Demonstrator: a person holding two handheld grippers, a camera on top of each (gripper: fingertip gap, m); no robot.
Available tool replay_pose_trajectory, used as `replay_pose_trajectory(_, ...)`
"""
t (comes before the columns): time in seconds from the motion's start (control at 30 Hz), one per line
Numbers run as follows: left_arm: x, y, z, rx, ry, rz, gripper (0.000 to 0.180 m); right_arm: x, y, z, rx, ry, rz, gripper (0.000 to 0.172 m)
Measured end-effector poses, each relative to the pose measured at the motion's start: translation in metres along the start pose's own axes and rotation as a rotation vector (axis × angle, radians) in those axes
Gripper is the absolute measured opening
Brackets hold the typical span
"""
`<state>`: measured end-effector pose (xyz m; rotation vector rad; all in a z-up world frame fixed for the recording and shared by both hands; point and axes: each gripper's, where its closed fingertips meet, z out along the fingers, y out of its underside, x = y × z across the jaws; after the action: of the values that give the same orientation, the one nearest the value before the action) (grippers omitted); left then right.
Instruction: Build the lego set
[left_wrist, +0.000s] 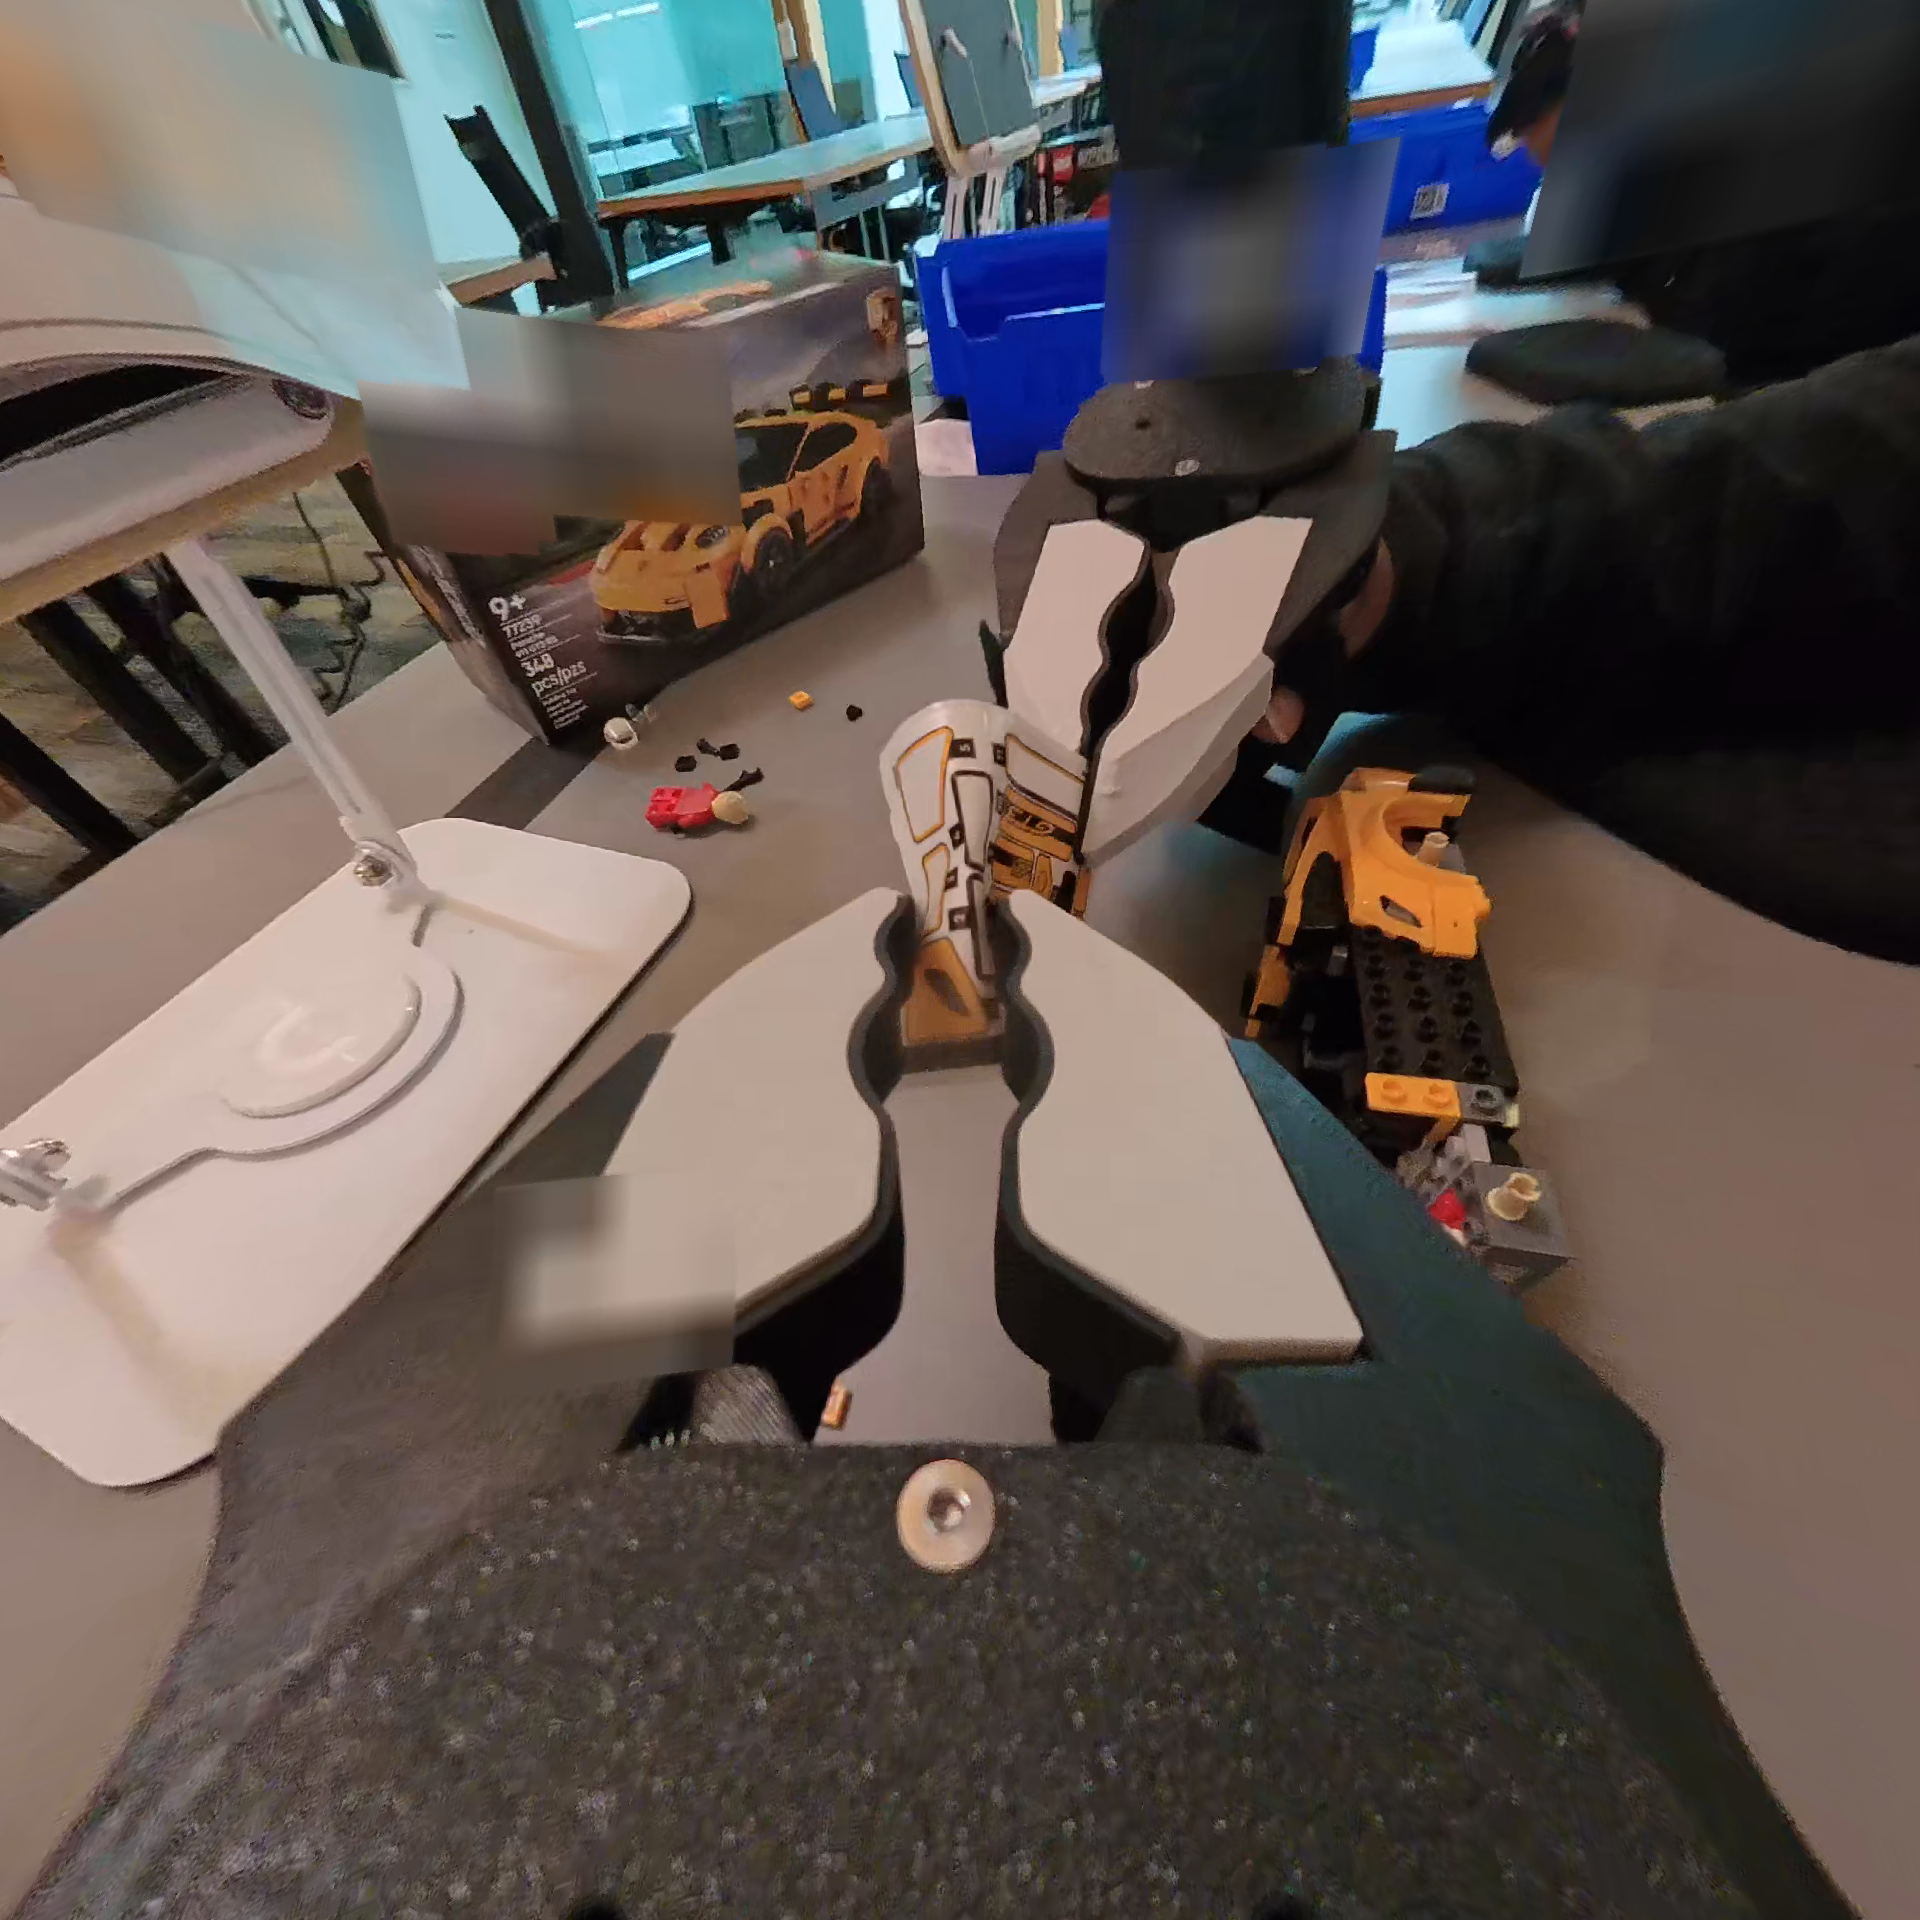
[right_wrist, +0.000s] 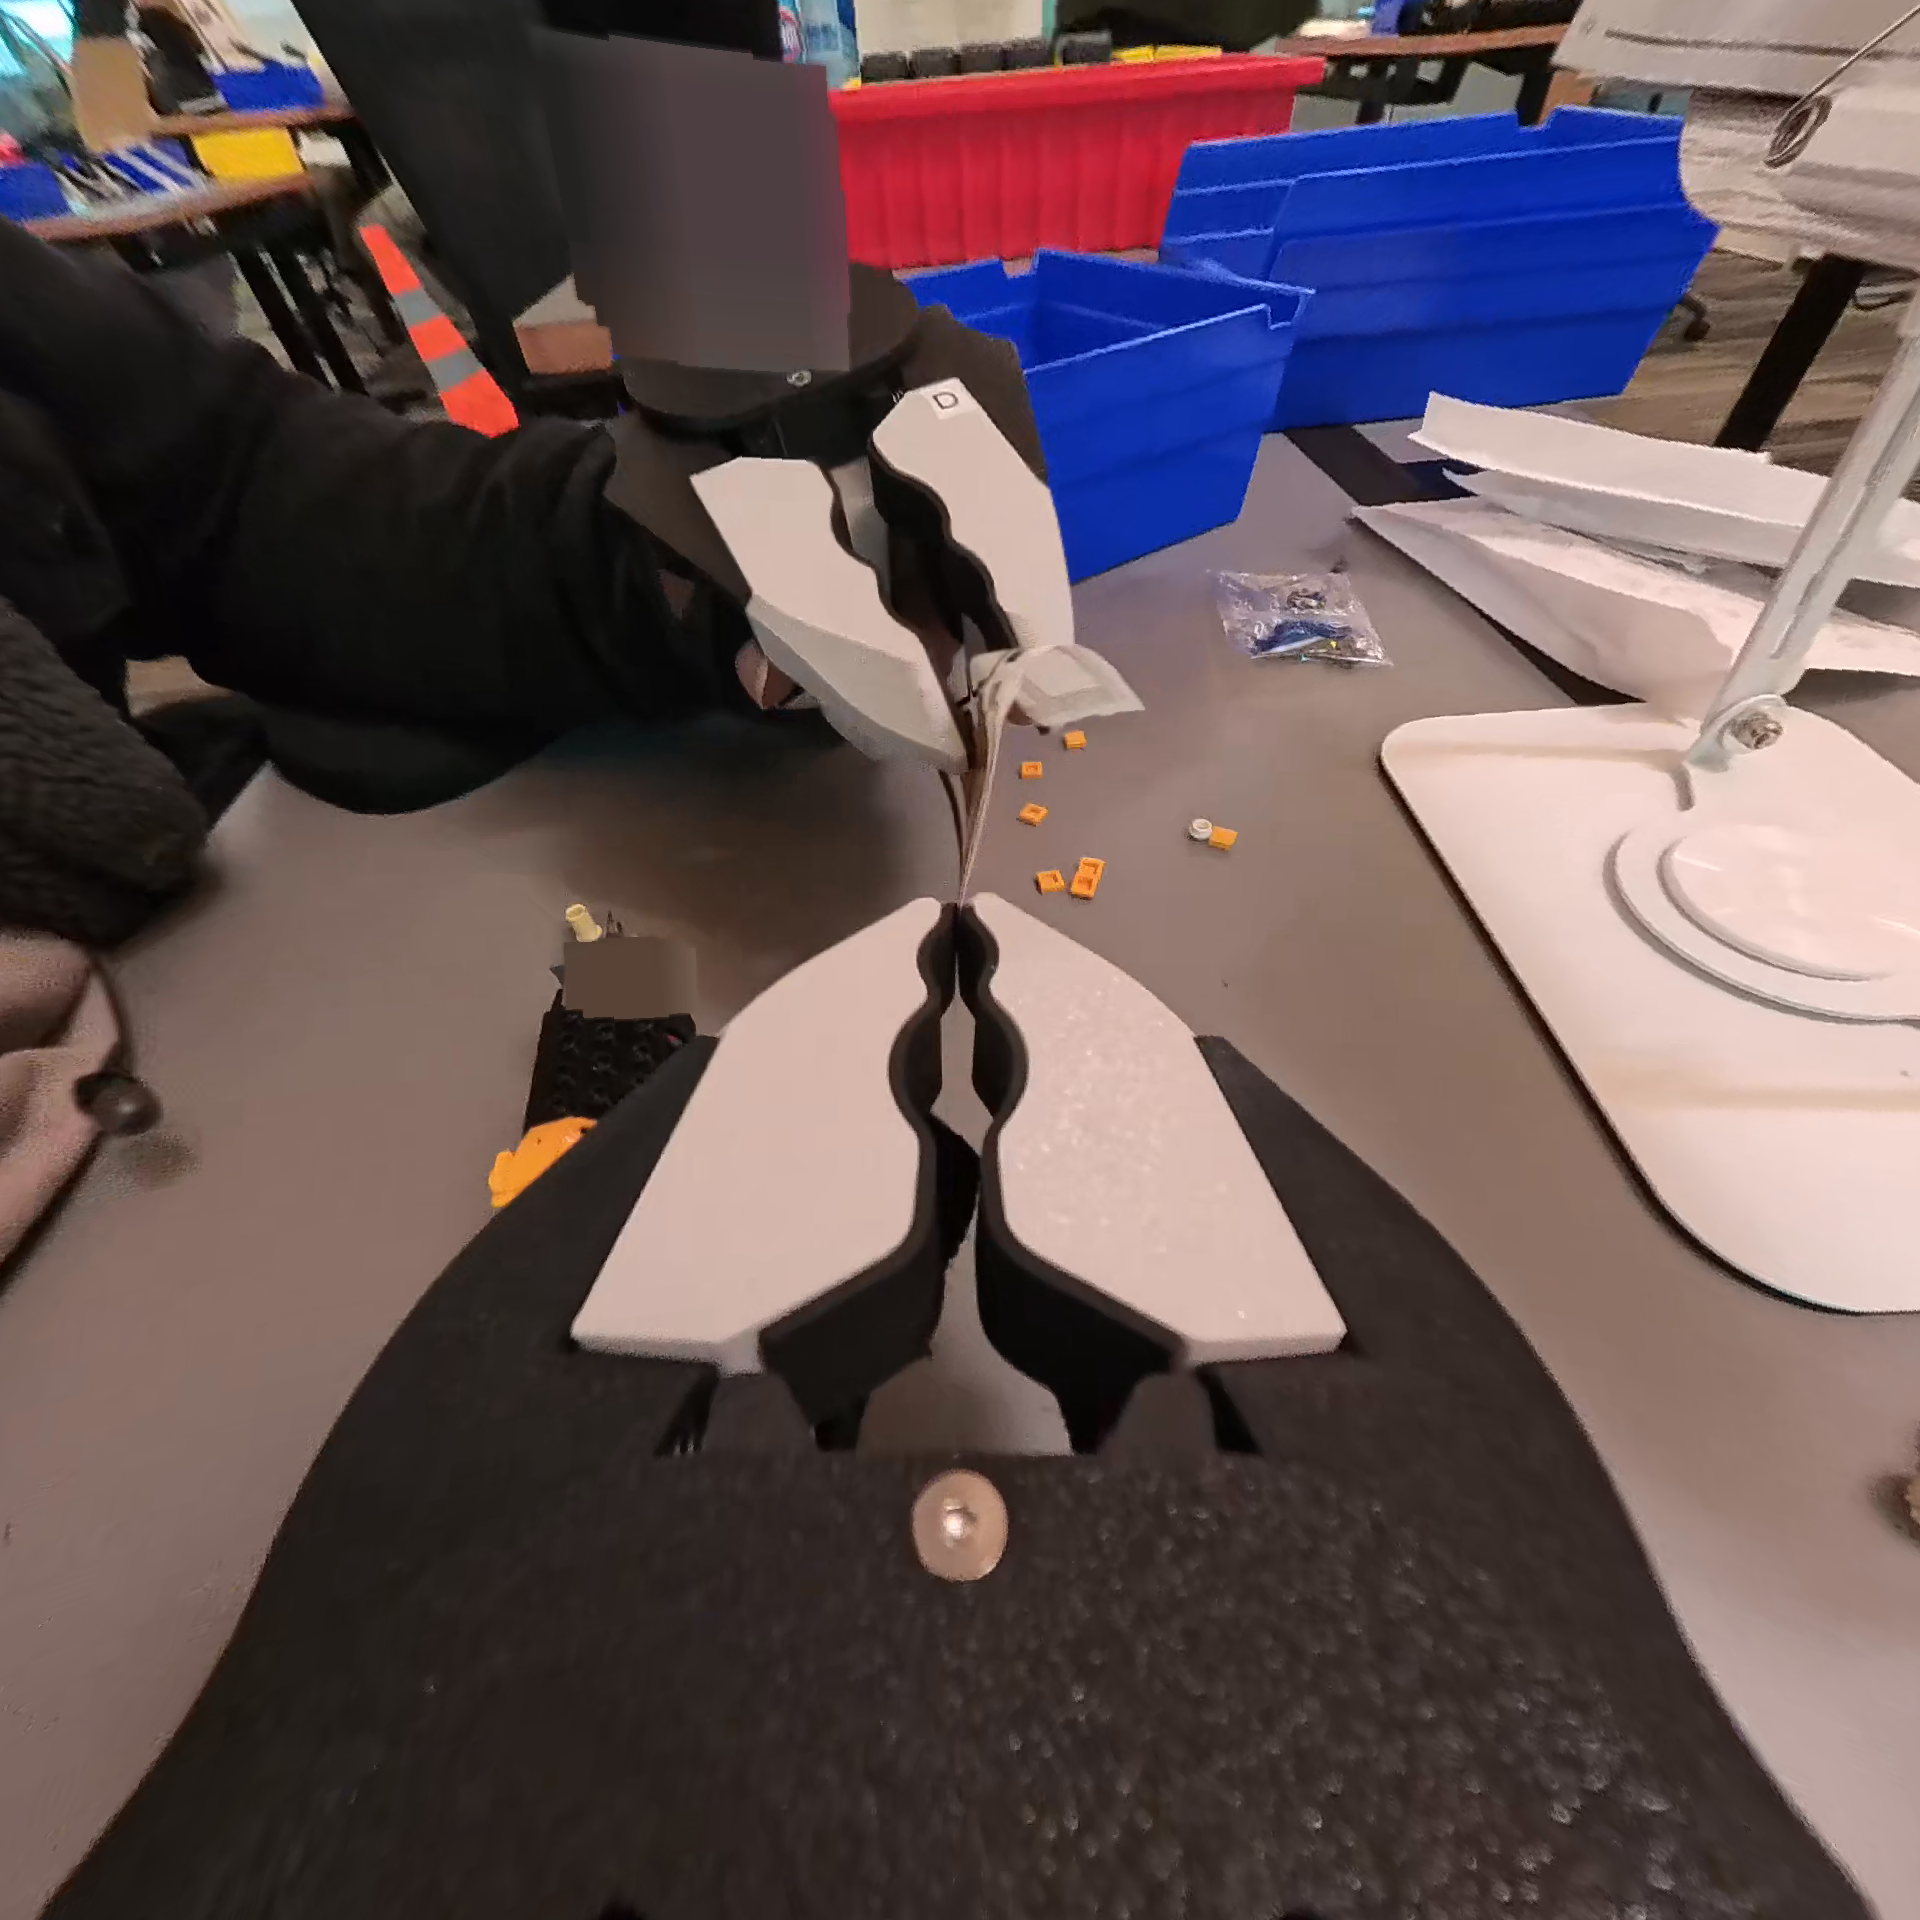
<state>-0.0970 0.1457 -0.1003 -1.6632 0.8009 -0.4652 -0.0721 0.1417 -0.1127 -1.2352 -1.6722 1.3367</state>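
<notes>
- Two grippers pinch one sticker sheet between them, above the grey table.
- We see the left gripper clamped on its lower end, the right gripper pressed shut on its far edge.
- Sheet looks thin, limp, curling; we judge edges the safest hold.
- Part-built yellow car just beside; box beyond.

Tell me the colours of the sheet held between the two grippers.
The sticker sheet is white with orange and black outlined shapes; the left wrist view shows it best.
</notes>
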Motion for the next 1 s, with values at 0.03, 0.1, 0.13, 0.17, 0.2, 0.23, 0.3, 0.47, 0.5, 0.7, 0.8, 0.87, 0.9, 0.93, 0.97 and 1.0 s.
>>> replay_pose_trajectory(0.03, 0.001, -0.001, 0.000, 0.006, 0.009, -0.005, 0.012, 0.000, -0.001, 0.000, 0.007, -0.004, 0.006, 0.000)
replay_pose_trajectory(0.1, 0.000, 0.000, 0.000, 0.005, 0.000, -0.002, 0.013, 0.000, -0.002, 0.000, 0.010, -0.001, 0.004, 0.000)
replay_pose_trajectory(0.13, -0.001, 0.000, 0.000, 0.007, -0.002, -0.010, 0.014, 0.000, -0.002, -0.001, 0.015, 0.002, 0.004, 0.000)
replay_pose_trajectory(0.17, -0.003, 0.000, -0.001, 0.016, -0.003, -0.028, 0.017, 0.000, -0.004, -0.001, 0.024, 0.004, 0.006, 0.000)
replay_pose_trajectory(0.2, -0.006, -0.001, -0.002, 0.035, -0.010, -0.055, 0.021, 0.001, -0.006, -0.003, 0.039, 0.003, 0.013, 0.000)
replay_pose_trajectory(0.23, -0.009, -0.003, -0.003, 0.060, -0.011, -0.091, 0.025, 0.002, -0.010, -0.004, 0.060, 0.003, 0.023, 0.000)
replay_pose_trajectory(0.3, -0.012, -0.005, -0.005, 0.104, 0.030, -0.210, 0.035, 0.005, -0.020, -0.010, 0.124, 0.014, 0.046, 0.000)
replay_pose_trajectory(0.47, -0.005, -0.019, -0.007, 0.243, 0.221, -0.528, 0.042, 0.010, -0.043, -0.026, 0.283, 0.000, 0.118, 0.000)
replay_pose_trajectory(0.5, -0.002, -0.023, -0.007, 0.269, 0.250, -0.560, 0.042, 0.008, -0.043, -0.025, 0.283, -0.009, 0.123, 0.000)
replay_pose_trajectory(0.7, 0.009, -0.033, -0.007, 0.306, 0.304, -0.581, 0.004, -0.003, -0.031, -0.008, 0.191, -0.045, 0.119, 0.000)
replay_pose_trajectory(0.8, 0.006, -0.029, -0.006, 0.277, 0.297, -0.612, 0.000, -0.001, -0.026, -0.005, 0.163, -0.034, 0.138, 0.000)
replay_pose_trajectory(0.87, 0.005, -0.028, -0.005, 0.267, 0.306, -0.656, 0.000, 0.001, -0.026, -0.005, 0.158, -0.026, 0.143, 0.000)
replay_pose_trajectory(0.9, 0.005, -0.027, -0.005, 0.263, 0.308, -0.673, 0.000, 0.001, -0.025, -0.005, 0.154, -0.021, 0.142, 0.000)
replay_pose_trajectory(0.93, 0.005, -0.027, -0.005, 0.263, 0.314, -0.686, 0.000, 0.002, -0.025, -0.005, 0.152, -0.018, 0.141, 0.000)
replay_pose_trajectory(0.97, 0.004, -0.027, -0.005, 0.262, 0.319, -0.701, 0.000, 0.001, -0.025, -0.005, 0.152, -0.020, 0.143, 0.000)
replay_pose_trajectory(1.0, 0.004, -0.027, -0.005, 0.262, 0.323, -0.719, 0.000, 0.002, -0.024, -0.005, 0.151, -0.022, 0.147, 0.000)
